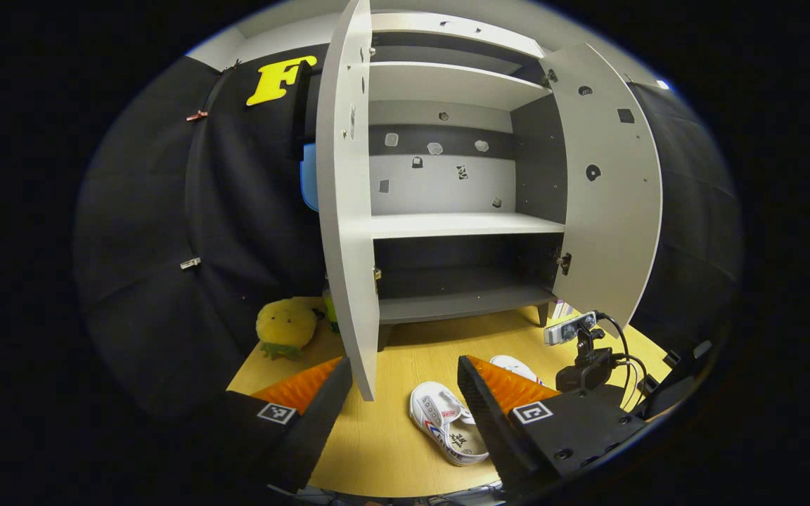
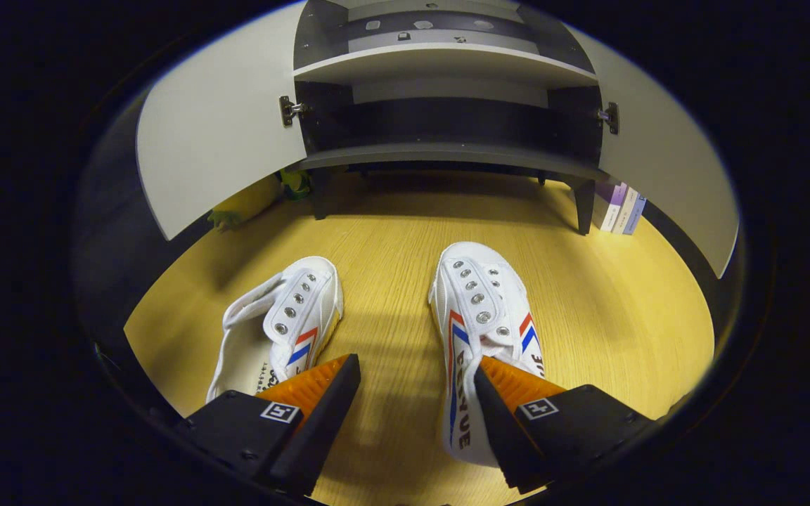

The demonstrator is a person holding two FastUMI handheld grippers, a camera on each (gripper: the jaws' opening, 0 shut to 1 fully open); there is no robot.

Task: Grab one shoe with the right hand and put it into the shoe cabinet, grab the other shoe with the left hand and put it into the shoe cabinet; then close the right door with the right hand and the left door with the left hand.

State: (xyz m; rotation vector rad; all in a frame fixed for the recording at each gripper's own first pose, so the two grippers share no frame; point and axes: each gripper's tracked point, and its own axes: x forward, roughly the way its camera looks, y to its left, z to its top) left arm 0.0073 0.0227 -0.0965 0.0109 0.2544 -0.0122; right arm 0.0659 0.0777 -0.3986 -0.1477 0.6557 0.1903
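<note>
While both hand-held grippers [image 1: 405, 393] [image 2: 415, 390] gape wide, holding nothing, the right hovers above two shoes [image 2: 479, 309].

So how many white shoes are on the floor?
2. The left white canvas shoe with red and blue stripes lies on the wooden floor by the right gripper; the matching right white canvas shoe lies beside it, apart. Both face the open grey shoe cabinet.
</note>
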